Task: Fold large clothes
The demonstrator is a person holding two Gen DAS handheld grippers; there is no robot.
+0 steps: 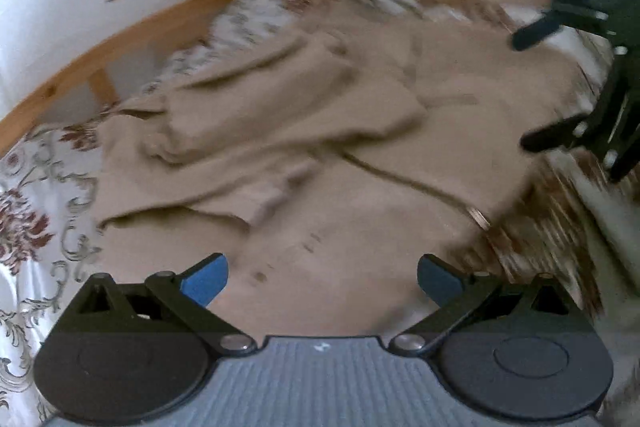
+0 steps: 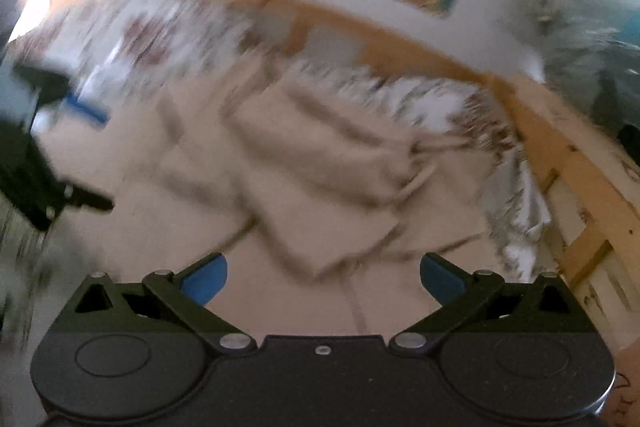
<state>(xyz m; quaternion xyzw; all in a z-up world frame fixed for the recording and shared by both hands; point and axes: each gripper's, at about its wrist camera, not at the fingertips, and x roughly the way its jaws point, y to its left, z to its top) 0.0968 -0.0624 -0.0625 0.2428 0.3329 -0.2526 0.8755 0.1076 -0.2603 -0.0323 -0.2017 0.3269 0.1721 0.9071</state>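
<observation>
Garment (image 1: 304,131): beige, rumpled on bed (image 1: 36,195).
Left gripper (image 1: 322,277): jaws apart, empty, above garment.
Right gripper (image 2: 323,277): likewise.
Advice: smooth folds, then pinch matching edges.

Bed (image 1: 60,83) with light wooden rail seen ahead of both tools, rail curved across far side. Bed covered by white sheet (image 1: 36,187) printed with dark red and grey floral pattern; sheet exposed left of left tool and, blurred, beyond garment in right wrist view. Beige garment (image 1: 280,131) spread directly on sheet, just ahead of and beneath both tools. Folded, layered parts lying on its middle, with dark seam line running toward right. Picture much blurred; finer detail not readable.
</observation>
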